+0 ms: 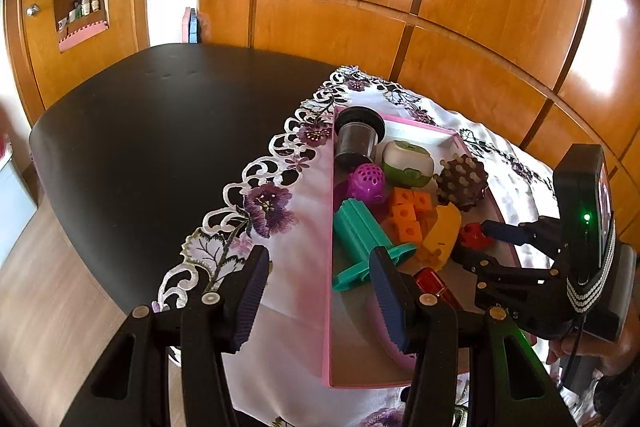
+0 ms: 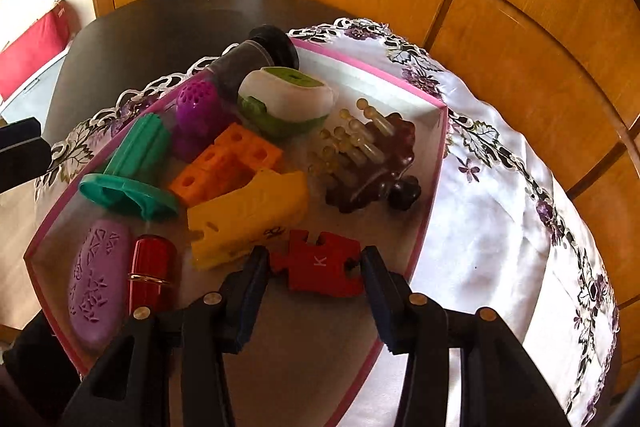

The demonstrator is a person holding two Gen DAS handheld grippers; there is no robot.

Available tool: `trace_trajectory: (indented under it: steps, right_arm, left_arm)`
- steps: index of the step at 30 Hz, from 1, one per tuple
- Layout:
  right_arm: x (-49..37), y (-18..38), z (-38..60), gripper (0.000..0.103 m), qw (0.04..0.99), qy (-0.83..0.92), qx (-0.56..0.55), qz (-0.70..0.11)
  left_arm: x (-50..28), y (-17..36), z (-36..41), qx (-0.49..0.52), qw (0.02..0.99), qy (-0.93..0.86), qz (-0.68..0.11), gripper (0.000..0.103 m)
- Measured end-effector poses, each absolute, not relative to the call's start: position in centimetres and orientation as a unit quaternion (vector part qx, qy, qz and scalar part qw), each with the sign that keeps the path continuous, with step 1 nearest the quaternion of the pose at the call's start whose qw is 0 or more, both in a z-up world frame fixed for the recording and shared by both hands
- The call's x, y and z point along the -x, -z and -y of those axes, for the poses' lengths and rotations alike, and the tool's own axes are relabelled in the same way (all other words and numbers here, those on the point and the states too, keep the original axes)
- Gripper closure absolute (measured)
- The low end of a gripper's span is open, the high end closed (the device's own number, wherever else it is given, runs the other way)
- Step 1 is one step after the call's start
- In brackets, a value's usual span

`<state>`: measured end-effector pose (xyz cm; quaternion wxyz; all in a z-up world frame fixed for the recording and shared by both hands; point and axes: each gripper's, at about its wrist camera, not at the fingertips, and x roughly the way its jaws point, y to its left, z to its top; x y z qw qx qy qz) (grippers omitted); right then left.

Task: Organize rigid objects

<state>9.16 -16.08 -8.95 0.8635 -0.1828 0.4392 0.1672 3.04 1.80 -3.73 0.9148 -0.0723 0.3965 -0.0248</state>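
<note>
A pink-rimmed box (image 2: 432, 187) on a white embroidered cloth holds several toys. My right gripper (image 2: 316, 261) has its jaws on both sides of a red puzzle piece marked K (image 2: 320, 265), low inside the box; it looks shut on it. The piece also shows in the left wrist view (image 1: 472, 235), at the right gripper's tip (image 1: 486, 233). In the box lie a yellow block (image 2: 248, 219), orange cubes (image 2: 224, 163), a teal spool (image 2: 136, 167), a red tube (image 2: 150, 267) and a purple oval (image 2: 98, 283). My left gripper (image 1: 320, 287) is open and empty over the box's left wall (image 1: 328, 307).
A brown peg holder (image 2: 368, 163), a green-white case (image 2: 288, 99), a purple ball (image 2: 196, 111) and a dark jar (image 2: 256, 59) fill the box's far end. The black table (image 1: 160, 131) extends left. Wooden wall panels (image 1: 440, 27) stand close behind.
</note>
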Motion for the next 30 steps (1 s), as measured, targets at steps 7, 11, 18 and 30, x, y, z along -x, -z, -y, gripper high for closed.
trace_trajectory:
  steps: [7,11,18,30]
  right_arm:
    - [-8.1,8.0,16.3,0.054,0.873,-0.159,0.164,-0.431]
    - [-6.9,6.8,17.2,0.054,0.886,-0.150,0.134,-0.417]
    - [-4.2,4.9,18.3,0.054,0.912,-0.118,0.086,-0.384]
    - [-0.3,4.0,20.3,0.049,0.936,-0.019,0.015,-0.350]
  left_arm:
    - [-2.8,3.3,-1.8,0.069,0.917,0.017,-0.393,0.043]
    - [-2.6,2.9,-1.6,0.064,0.920,0.015,-0.387,0.039]
    - [-1.8,1.7,-1.1,0.057,0.927,0.004,-0.370,0.025]
    - [-0.5,0.5,0.3,0.042,0.935,-0.001,-0.351,0.000]
